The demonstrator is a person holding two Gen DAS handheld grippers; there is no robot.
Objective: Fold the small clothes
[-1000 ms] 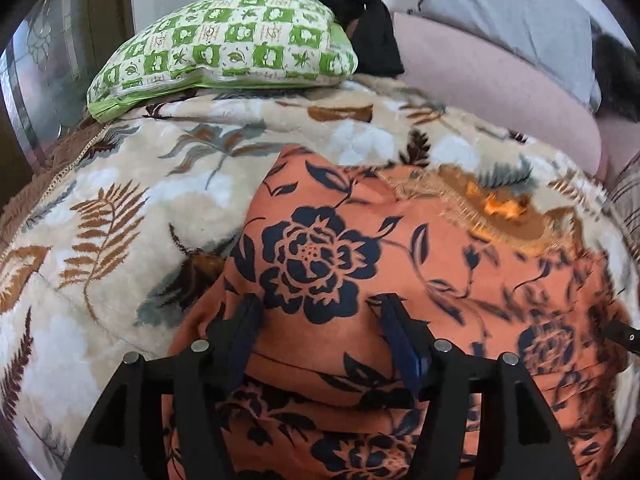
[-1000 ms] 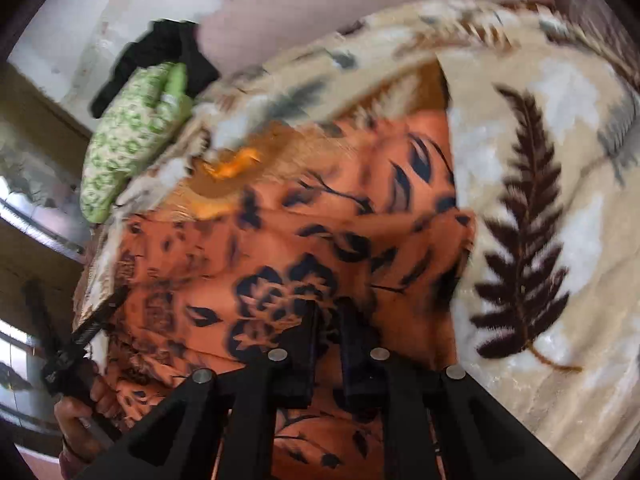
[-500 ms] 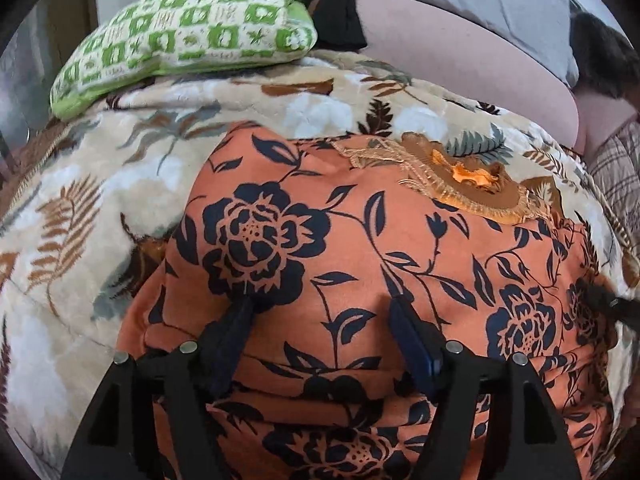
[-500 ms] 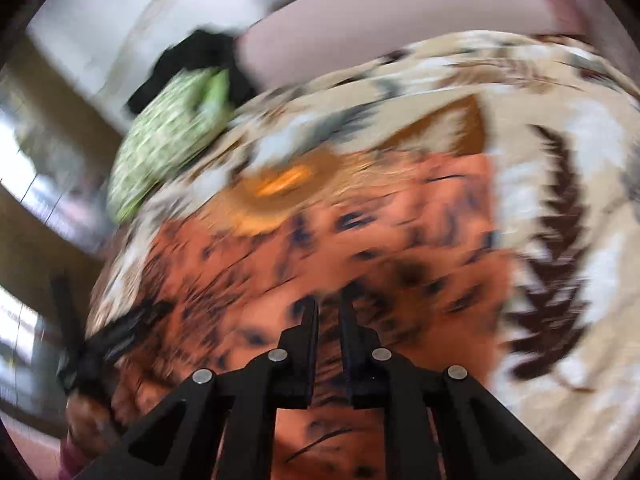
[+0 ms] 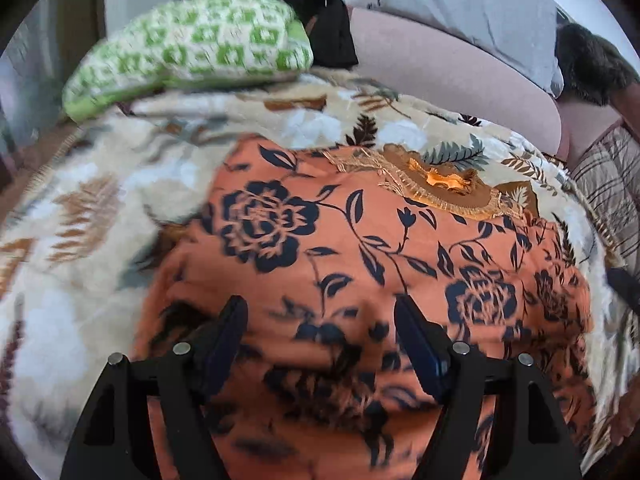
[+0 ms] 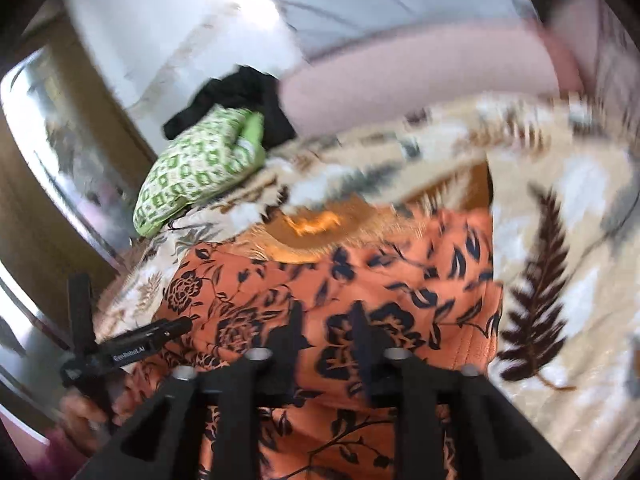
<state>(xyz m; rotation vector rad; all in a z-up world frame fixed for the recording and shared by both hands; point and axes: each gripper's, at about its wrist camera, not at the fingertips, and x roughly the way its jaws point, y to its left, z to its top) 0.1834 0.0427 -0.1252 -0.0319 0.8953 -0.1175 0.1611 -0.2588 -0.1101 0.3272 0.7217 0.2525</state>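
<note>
An orange garment with dark blue flowers (image 5: 360, 248) lies spread on a leaf-print blanket (image 5: 80, 240); it also shows in the right wrist view (image 6: 360, 280). Its embroidered brown neckline (image 5: 440, 188) is at the far edge. My left gripper (image 5: 320, 320) is open, its fingers just above the near part of the garment, holding nothing. My right gripper (image 6: 326, 320) is open over the garment's near edge, with nothing between the fingers. The left gripper's body (image 6: 120, 352) shows at the left of the right wrist view.
A green-and-white patterned pillow (image 5: 192, 48) lies at the far left of the bed, with black clothing (image 5: 320, 12) behind it. A pink bolster (image 5: 460, 80) and grey pillow (image 5: 480, 8) line the far side. A plaid cloth (image 5: 608, 192) is at right.
My right gripper has opened and let go of the garment, which now lies flatter. The left gripper stayed open and pulled back a little toward the near edge.
</note>
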